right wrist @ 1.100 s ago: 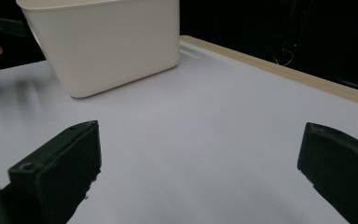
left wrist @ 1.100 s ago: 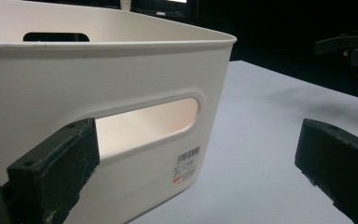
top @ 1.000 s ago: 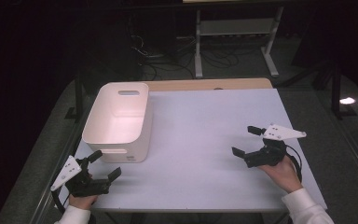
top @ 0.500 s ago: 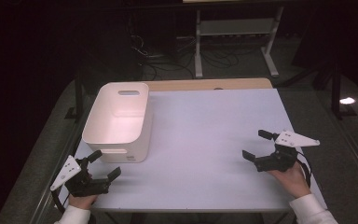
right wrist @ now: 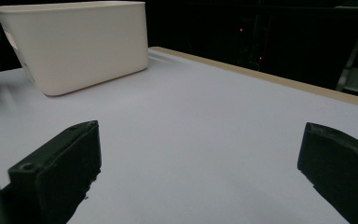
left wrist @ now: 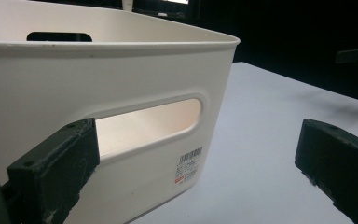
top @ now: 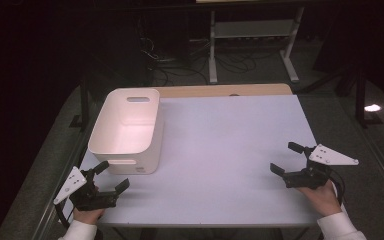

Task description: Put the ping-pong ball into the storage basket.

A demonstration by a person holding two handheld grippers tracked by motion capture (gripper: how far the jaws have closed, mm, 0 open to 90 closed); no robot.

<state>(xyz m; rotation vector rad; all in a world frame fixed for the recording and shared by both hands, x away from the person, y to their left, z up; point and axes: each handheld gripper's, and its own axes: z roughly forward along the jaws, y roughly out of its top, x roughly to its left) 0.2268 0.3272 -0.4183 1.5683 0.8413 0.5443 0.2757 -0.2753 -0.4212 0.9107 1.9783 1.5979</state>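
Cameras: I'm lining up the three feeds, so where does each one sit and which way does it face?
High view: above the person's side, looking forward and down on the table; both hands show.
Left gripper view: rides the left gripper, facing the white bin; open jaws show.
Right gripper view: rides the right gripper, facing across the table; open jaws show.
All share the bin.

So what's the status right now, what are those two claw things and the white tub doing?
Left hand-held gripper open, beside white tub, not touching. Right hand-held gripper open over bare table. Tub empty, upright. Nothing in the way.
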